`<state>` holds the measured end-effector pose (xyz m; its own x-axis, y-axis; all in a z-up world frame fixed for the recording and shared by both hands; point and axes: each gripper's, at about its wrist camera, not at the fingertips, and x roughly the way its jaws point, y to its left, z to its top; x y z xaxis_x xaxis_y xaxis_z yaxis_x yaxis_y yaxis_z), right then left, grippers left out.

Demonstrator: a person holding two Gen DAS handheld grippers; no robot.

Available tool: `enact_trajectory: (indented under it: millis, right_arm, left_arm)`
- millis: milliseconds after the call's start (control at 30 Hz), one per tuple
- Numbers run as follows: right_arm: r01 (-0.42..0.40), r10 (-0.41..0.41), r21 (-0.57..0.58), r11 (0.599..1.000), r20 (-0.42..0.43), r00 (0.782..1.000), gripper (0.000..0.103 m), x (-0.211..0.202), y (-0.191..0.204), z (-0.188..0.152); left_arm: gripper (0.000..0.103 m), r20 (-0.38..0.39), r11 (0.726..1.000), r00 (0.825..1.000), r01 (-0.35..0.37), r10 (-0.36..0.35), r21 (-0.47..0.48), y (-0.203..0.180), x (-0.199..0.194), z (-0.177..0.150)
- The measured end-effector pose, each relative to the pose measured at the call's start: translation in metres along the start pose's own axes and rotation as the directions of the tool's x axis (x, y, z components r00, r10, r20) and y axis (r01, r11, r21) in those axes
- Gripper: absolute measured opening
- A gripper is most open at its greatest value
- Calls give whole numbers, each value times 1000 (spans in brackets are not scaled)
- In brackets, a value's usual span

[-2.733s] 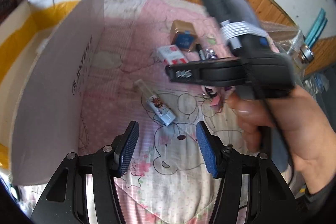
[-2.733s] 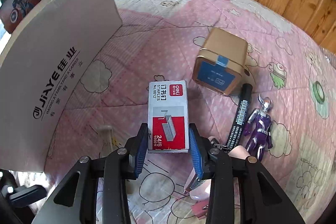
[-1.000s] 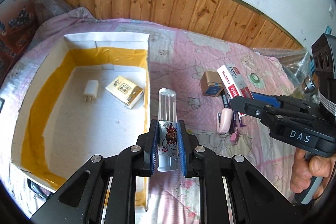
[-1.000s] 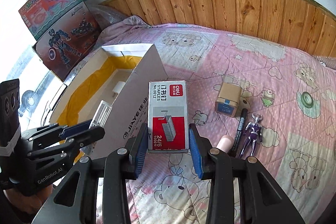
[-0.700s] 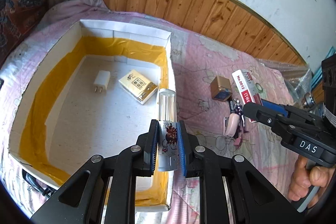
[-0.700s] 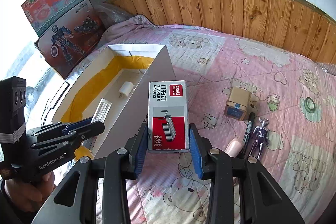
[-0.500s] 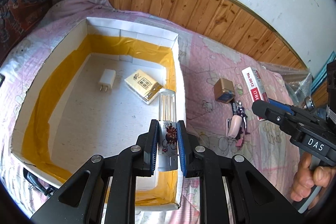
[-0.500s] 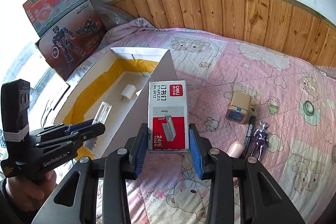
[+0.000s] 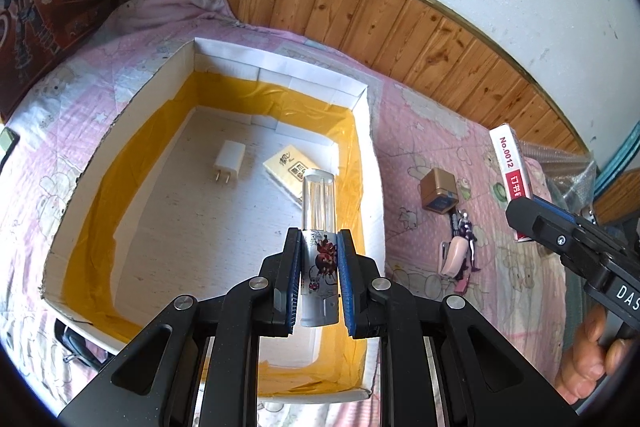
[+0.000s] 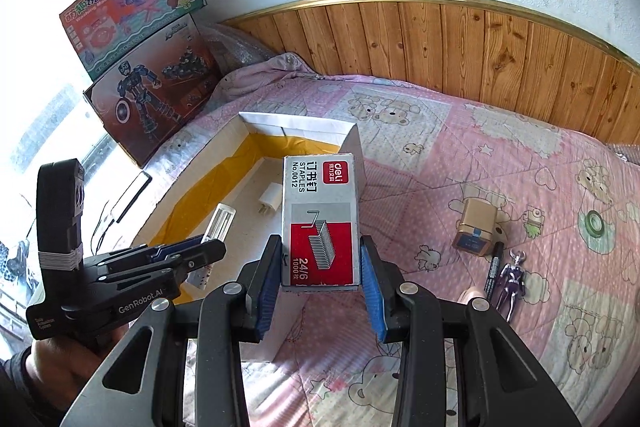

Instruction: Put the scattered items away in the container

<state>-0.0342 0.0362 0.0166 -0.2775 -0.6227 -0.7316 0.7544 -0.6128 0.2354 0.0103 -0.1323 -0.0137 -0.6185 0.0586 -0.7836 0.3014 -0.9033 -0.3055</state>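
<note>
- Cardboard box [image 9: 362, 131], white with yellow tape inside, lies on the bed [image 10: 500, 155].
- Left tongs [image 9: 319, 281] pinch a clear tube [image 9: 318, 223] above the box.
- Right tongs [image 10: 320, 287] pinch a staples box [image 10: 320, 219] beside the box's right wall.
- A charger [image 9: 229, 161] lies in the box.

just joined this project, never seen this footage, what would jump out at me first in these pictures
Both grippers carry something: the left gripper clamps a clear tube above the yellow-lined cardboard box, and the right gripper clamps a red and grey staples box over the pink quilt. A white charger already lies inside the box.
</note>
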Motion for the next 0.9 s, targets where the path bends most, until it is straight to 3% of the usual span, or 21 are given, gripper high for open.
enact_trajectory:
  millis: [900]
  right_arm:
    - [-57,55,-61,997,-33,998,39,33,68,0]
  left_arm:
    - [18,11,993,997,-81,82,-82,71,-13,19]
